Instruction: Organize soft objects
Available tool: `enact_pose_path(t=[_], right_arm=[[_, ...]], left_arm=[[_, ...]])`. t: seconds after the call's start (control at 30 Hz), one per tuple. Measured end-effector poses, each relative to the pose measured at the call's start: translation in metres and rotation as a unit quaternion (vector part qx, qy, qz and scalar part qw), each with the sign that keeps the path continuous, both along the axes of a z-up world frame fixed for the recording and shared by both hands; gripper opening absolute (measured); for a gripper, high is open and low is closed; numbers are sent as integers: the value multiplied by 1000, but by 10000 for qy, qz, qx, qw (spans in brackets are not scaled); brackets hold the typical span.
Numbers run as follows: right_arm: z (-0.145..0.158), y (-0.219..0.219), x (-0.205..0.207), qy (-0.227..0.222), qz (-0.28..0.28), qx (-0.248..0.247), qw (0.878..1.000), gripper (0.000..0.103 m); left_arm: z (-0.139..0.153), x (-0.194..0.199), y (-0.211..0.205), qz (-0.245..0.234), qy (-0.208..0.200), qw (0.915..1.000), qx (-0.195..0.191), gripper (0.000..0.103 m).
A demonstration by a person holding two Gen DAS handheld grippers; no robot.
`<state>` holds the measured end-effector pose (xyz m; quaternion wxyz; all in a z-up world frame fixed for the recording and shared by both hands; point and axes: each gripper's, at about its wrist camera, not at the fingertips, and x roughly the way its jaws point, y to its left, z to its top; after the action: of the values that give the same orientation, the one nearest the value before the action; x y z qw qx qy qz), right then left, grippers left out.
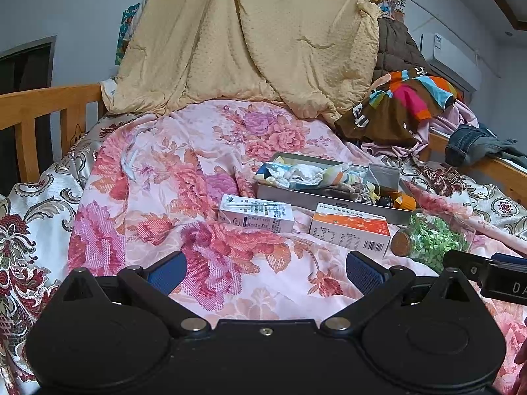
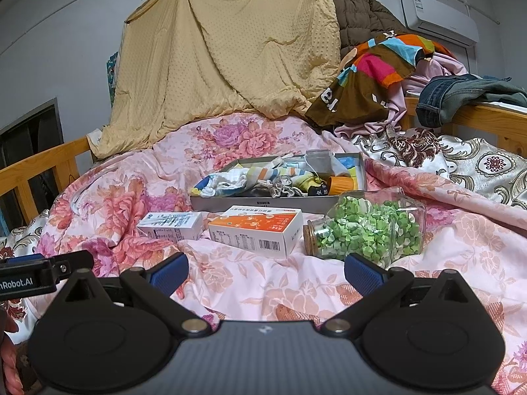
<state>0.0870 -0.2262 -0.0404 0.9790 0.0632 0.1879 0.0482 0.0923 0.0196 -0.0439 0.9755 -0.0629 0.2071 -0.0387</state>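
A grey tray (image 1: 286, 195) (image 2: 250, 203) lies on the pink floral quilt (image 1: 164, 181) (image 2: 329, 283), filled with rolled socks and small cloths (image 1: 296, 172) (image 2: 230, 179). In front of it lie a white carton (image 1: 255, 214) (image 2: 171, 225), an orange-and-white box (image 1: 350, 232) (image 2: 257, 228) and a corked glass jar of green bits (image 1: 431, 238) (image 2: 365, 227) on its side. My left gripper (image 1: 265, 271) hovers open over the quilt, short of the boxes, nothing between its blue pads. My right gripper (image 2: 265, 271) is open too, just before the jar and orange box.
A tan blanket (image 1: 250, 39) (image 2: 224, 52) hangs at the bed's head. Piled clothes (image 1: 405, 102) (image 2: 378, 69) and jeans (image 2: 461, 98) sit at the right rail. Wooden bed rails (image 1: 42, 108) (image 2: 477, 121) border both sides. An air conditioner (image 2: 438, 19) is on the wall.
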Motion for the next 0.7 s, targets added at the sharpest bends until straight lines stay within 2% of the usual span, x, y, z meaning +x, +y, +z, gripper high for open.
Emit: enact_pose_path(t=[0.17, 0.5, 0.7], right_arm=[[-1, 1, 0, 21, 24, -31, 10000, 103], [0, 0, 0, 60, 38, -3, 10000, 103], [0, -1, 0, 59, 45, -5, 10000, 103]], left_arm=[[0, 0, 0, 9, 17, 10000, -8, 102], [7, 9, 10, 191, 221, 9990, -337, 102], [7, 12, 11, 234, 223, 9990, -301, 102]])
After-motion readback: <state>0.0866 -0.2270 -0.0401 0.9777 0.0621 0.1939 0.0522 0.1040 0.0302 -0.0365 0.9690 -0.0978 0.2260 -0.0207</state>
